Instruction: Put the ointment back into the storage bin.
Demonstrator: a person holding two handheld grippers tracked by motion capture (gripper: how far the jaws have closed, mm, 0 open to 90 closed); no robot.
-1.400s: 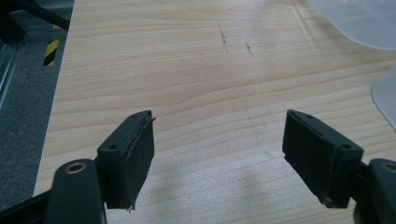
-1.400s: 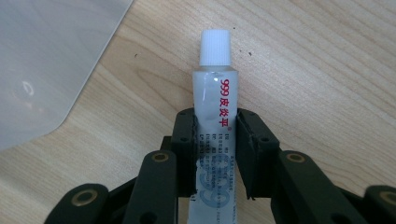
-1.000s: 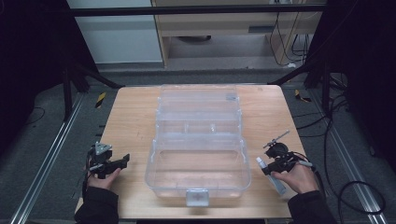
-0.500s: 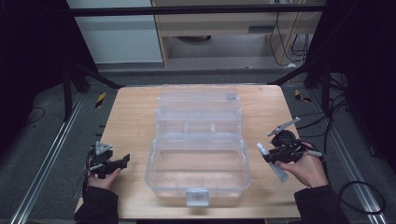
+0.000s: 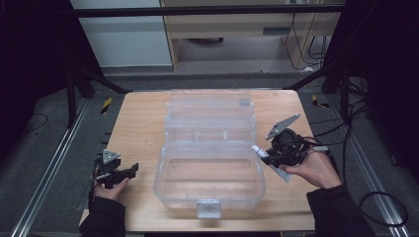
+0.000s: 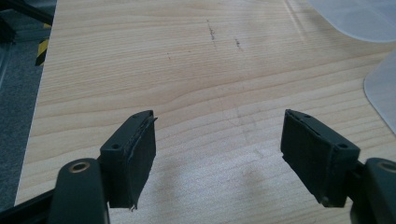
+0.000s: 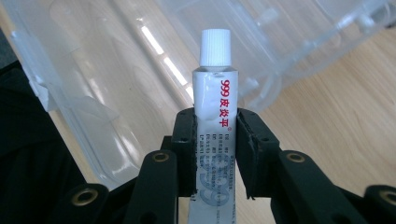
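Lifted off the tabletop since a second ago, the right gripper (image 5: 264,157) is now carried up and toward the clear plastic box (image 5: 210,148), with a small white tube (image 7: 212,116) clamped between its jaws. That tube, earlier seen lying flat on the wooden table (image 5: 143,123) beside the hand, is now held with its ribbed white cap (image 7: 215,46) pointing ahead of the jaws, toward the open box just in front. In the right gripper view the jaws are seen pressed tight against both sides of the tube's body, below the red lettering, while the crimped tail trails back behind the pads.

The left gripper (image 5: 127,171) is kept where it was, off to the far side of the box. Its jaws stand well apart and have just been closing a little, with nothing between them but bare table ahead, as the left gripper view shows.

The tube is judged to be light and soft-walled, likely to dent or squeeze out its contents if pinched hard near the cap. Its glossy skin looks slippery, so a hold across the flat mid-body, as taken here, is thought safest; the cap end is best left free. The box, thin and transparent, is judged rigid yet easily nudged, and its lid lies open beyond the gripper's tips.
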